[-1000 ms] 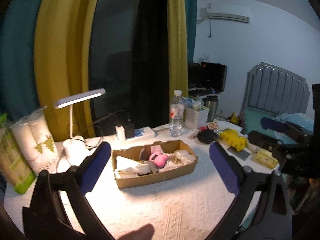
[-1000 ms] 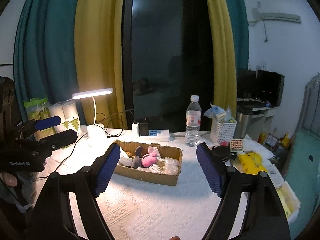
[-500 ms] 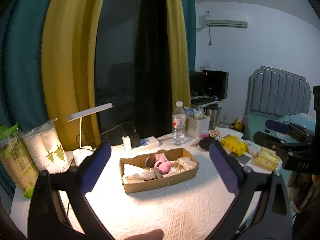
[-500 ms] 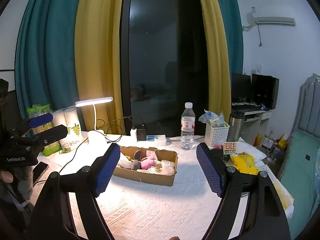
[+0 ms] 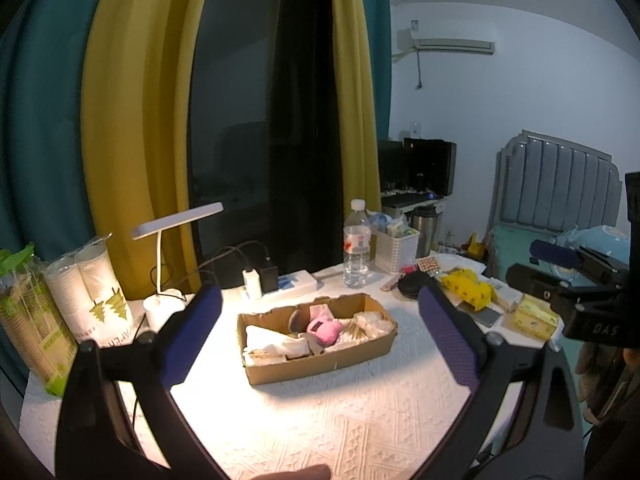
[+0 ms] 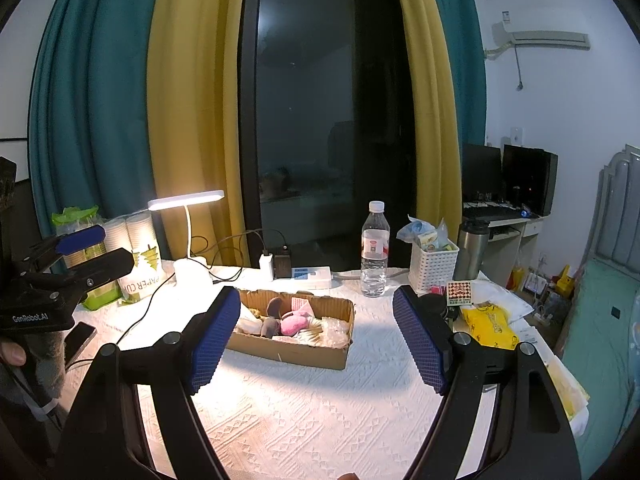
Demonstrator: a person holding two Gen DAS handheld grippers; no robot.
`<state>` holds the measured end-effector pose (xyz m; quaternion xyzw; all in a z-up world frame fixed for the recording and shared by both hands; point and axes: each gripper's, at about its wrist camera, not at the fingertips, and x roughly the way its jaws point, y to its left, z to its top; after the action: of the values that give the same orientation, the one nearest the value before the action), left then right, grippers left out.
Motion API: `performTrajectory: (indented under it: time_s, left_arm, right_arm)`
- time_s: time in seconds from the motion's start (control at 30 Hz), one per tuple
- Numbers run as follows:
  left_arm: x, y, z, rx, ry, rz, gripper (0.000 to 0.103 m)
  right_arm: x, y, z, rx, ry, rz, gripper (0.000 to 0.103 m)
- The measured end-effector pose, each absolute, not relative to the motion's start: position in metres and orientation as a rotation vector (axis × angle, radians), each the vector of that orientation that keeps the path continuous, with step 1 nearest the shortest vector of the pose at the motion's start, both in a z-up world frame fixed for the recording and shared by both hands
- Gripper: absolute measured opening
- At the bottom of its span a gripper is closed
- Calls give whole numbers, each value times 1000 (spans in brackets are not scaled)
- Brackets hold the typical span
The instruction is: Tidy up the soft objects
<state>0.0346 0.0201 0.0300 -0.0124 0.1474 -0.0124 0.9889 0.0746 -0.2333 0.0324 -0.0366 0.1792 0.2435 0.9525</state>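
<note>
Left wrist view: left tongs (image 5: 318, 338) spread wide, nothing btwn the blue pads, above the white-clothed desk (image 5: 340, 420). Right tongs (image 6: 316, 338) likewise spread, empty. Cardboard box (image 5: 320, 360) is the landmark, mid-desk just beyond both tongs; pink plush (image 5: 323, 330) lies inside w/ white soft items. Behind box: power strip (image 5: 292, 282), water bottle (image 5: 356, 244). Left of box: lit lamp (image 5: 176, 220).

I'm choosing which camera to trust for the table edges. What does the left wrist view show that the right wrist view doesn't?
Only the left wrist view shows the yellow tissue pack at the table's right edge. Only the right wrist view shows the phone lying at the left edge. Both show the cardboard box with the pink plush toy, the lit desk lamp and the water bottle.
</note>
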Motion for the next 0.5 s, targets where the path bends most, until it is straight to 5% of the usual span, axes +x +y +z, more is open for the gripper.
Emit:
performTrajectory:
  time_s: [0.5]
  left_arm:
    - [33, 18, 33, -28, 288, -28, 100]
  right_arm:
    - [74, -233, 31, -77, 368, 495, 82]
